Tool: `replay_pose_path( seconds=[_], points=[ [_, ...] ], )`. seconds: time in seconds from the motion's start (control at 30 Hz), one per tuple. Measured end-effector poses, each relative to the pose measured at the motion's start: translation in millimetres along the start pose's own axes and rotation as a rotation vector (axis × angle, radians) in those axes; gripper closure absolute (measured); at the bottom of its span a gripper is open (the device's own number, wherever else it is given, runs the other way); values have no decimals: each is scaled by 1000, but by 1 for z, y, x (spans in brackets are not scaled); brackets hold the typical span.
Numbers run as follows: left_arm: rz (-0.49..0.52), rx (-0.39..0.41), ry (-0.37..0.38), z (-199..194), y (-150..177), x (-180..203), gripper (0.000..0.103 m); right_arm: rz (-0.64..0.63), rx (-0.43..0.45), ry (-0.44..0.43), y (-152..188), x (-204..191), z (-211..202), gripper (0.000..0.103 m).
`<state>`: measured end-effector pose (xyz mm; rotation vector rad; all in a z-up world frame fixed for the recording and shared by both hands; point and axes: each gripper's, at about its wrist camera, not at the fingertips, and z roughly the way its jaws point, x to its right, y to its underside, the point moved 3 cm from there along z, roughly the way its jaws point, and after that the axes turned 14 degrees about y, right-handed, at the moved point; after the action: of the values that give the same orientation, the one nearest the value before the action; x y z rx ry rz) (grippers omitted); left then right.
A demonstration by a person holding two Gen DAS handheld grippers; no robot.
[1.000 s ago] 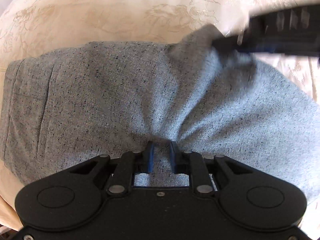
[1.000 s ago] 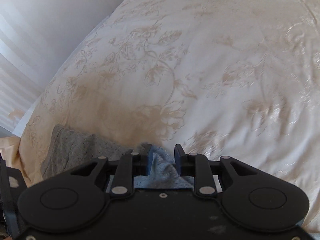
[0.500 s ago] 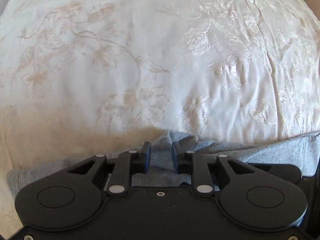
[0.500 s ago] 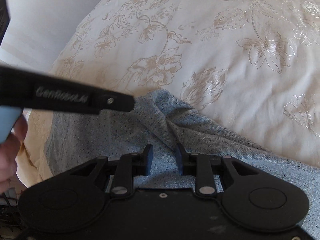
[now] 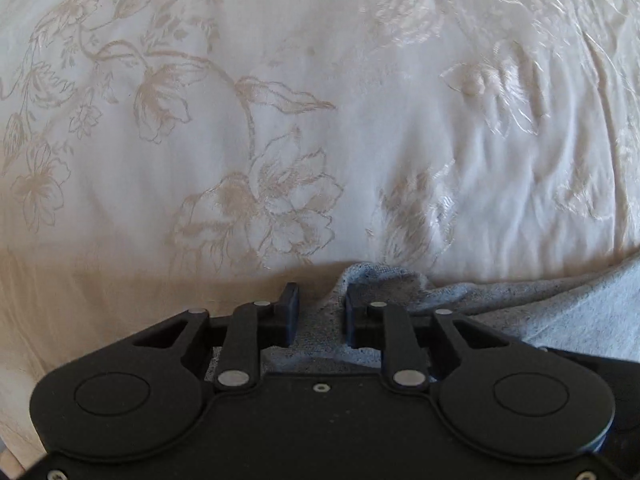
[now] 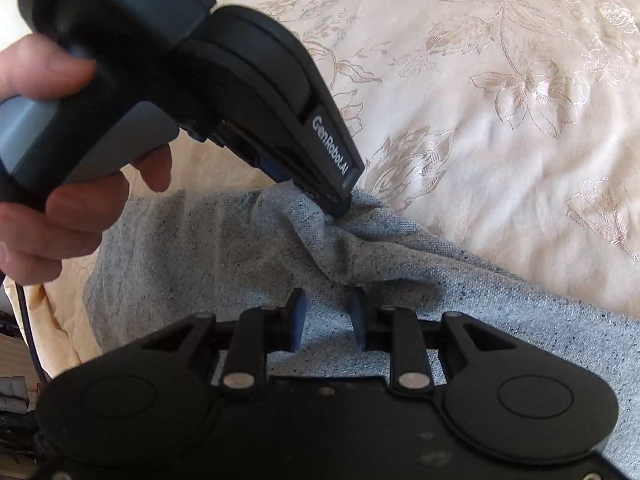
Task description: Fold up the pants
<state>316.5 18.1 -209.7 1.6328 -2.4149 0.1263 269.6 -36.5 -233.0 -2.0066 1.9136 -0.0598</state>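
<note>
Cream bedspread (image 5: 280, 80) with a shiny floral pattern covers the bed and fills most of both views. Grey speckled pants (image 6: 240, 248) lie on it along the near edge, bunched into soft ridges where the tools meet the cloth.

From the left wrist view, the left gripper (image 5: 318, 310) points straight down at the bed, and a raised tuft of the pants' edge stands between its fingers (image 5: 290, 306). Its jaws are closing on that tuft, with cloth filling the narrow gap. More of the grey fabric runs off to the right along the lower edge of that view.

From the right wrist view, the right gripper (image 6: 328, 318) tilts down over the pants with a fold of fabric between its fingers; whether the pads actually press the fold I cannot tell. Beyond it, the left gripper's tip meets a peak of cloth near the fabric's far edge, and a hand (image 6: 60, 200) wraps around its grey handle at the left.
</note>
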Motion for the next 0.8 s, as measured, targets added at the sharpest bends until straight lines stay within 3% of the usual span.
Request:
replay_pose_path(
  seconds=[0.1,0.17,0.3,0.53,0.57,0.6,0.7,0.77,0.8],
  points=[
    [-173,125,34,-13,-1,-28,89,-14,3,7,0,0,1,76],
    [-213,155,46,-12,2,-35,90,-20,9,14,2,-1,1,76],
    [-131,165,-16,-6,7,-22,91,-52,34,36,8,-3,-7,77],
    [-220,174,21,1,2,-27,91,-166,100,99,1,-8,-9,78],
    [-217,181,19,-1,0,-34,91,-165,97,134,-4,-2,-3,85],
    [-211,197,12,-2,0,-34,92,-153,86,154,-7,8,2,101],
    [-169,261,-113,-14,-9,-37,101,-53,108,211,-9,32,3,103],
    [-163,265,-95,-23,-12,-47,101,-39,130,308,-7,38,-1,103],
    [-160,278,-60,-30,-10,-52,100,-23,127,297,-6,40,-3,103]
  ],
)
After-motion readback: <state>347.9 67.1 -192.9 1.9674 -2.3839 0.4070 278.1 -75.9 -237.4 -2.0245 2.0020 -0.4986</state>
